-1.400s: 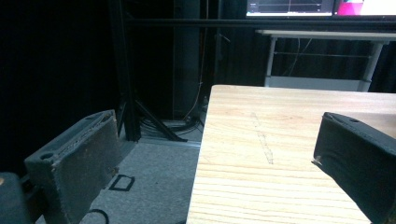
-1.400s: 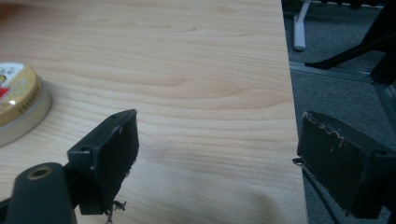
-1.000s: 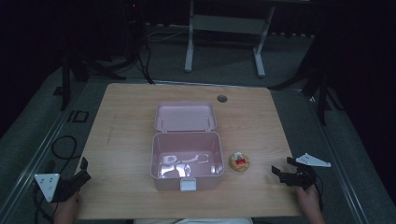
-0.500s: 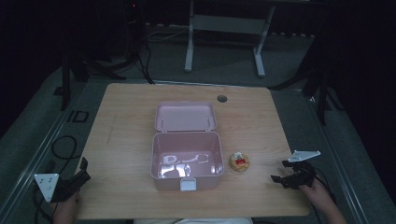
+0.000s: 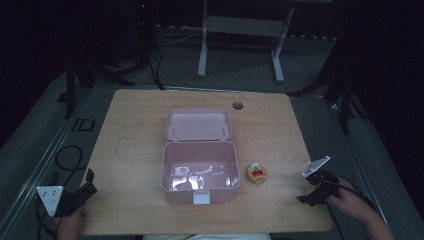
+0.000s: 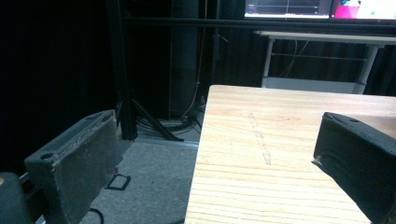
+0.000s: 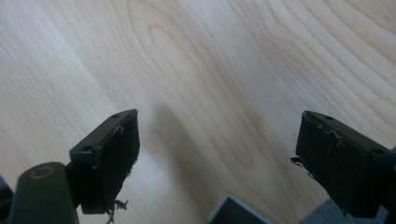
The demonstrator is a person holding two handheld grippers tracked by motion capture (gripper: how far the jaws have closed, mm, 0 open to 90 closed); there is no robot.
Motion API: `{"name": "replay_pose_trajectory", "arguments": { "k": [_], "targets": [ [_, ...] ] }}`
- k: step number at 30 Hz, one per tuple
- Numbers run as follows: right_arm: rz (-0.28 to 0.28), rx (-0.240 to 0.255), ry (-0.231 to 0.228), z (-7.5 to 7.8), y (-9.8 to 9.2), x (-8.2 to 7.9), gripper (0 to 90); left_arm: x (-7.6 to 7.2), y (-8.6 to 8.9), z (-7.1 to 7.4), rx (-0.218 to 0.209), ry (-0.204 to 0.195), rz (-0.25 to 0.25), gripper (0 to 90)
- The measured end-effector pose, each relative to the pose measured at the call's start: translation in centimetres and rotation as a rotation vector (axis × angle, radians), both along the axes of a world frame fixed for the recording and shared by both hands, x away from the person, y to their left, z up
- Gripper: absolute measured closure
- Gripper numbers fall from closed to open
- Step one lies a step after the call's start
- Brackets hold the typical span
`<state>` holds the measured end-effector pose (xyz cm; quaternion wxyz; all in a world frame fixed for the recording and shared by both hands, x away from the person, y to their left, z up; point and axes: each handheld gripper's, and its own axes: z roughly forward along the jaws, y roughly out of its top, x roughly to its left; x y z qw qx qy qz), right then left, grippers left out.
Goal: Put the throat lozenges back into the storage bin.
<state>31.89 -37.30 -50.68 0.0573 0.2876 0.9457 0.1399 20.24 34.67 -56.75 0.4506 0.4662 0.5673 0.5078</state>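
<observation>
An open pink box sits mid-table, its lid laid back flat behind it and its inside bare. Just right of the box lies a small round biscuit with a red and white topping. My left gripper rests at the table's front left corner, open, its jaws wide apart over the table's left edge. My right gripper is held near the front right corner, right of the biscuit and apart from it. It is open, with bare wood between its fingers.
The wooden table has a round cable hole at the back. Dark floor, cables and a white desk frame lie beyond. A small pale grey corner shows at the bottom of the right gripper view.
The right gripper has turned and shifted slightly left near the front right corner, its grey plate swinging inward. The left gripper, box and biscuit have not moved.
</observation>
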Motion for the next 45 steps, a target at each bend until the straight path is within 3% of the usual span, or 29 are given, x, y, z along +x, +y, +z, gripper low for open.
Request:
{"name": "replay_pose_trajectory", "arguments": {
  "k": [4,8,9,10,11,12,14,20,31,37,45],
  "targets": [
    [0.035,-0.075,0.055,0.5,0.9,0.2,13.2,0.0,0.0,0.0,0.0,0.0,0.0,1.1],
    [0.07,-0.191,0.113,0.7,1.9,0.5,13.2,0.0,0.0,0.0,0.0,0.0,-0.001,1.0],
    [0.07,-0.191,0.113,0.7,1.9,0.5,13.2,0.0,0.0,0.0,0.0,0.0,-0.001,1.1],
    [0.088,-0.245,0.144,0.8,2.3,0.5,13.2,0.0,0.0,0.0,0.0,0.0,-0.002,1.1],
    [0.088,-0.245,0.144,0.8,2.3,0.5,13.2,0.0,0.0,0.0,0.0,0.0,-0.002,1.1],
    [0.103,-0.286,0.17,0.8,2.7,0.5,13.2,0.0,0.0,0.0,0.0,0.0,-0.002,1.1],
    [0.112,-0.312,0.191,0.9,3.0,0.6,13.2,0.0,0.0,0.0,0.0,-0.001,-0.003,1.0],
    [0.137,-0.301,0.214,1.3,3.7,0.6,13.1,0.0,0.0,0.0,0.0,-0.001,-0.003,1.1],
    [0.133,-0.275,0.21,2.4,4.5,1.2,12.8,0.0,0.0,0.0,0.0,0.0,-0.004,1.1],
    [0.144,-0.271,0.176,3.2,5.3,1.6,12.0,0.0,0.0,0.0,-0.001,0.0,-0.005,1.0],
    [0.154,-0.26,0.171,4.0,6.3,2.9,12.3,0.0,0.0,0.0,-0.001,0.002,-0.006,1.1]
  ]
}}
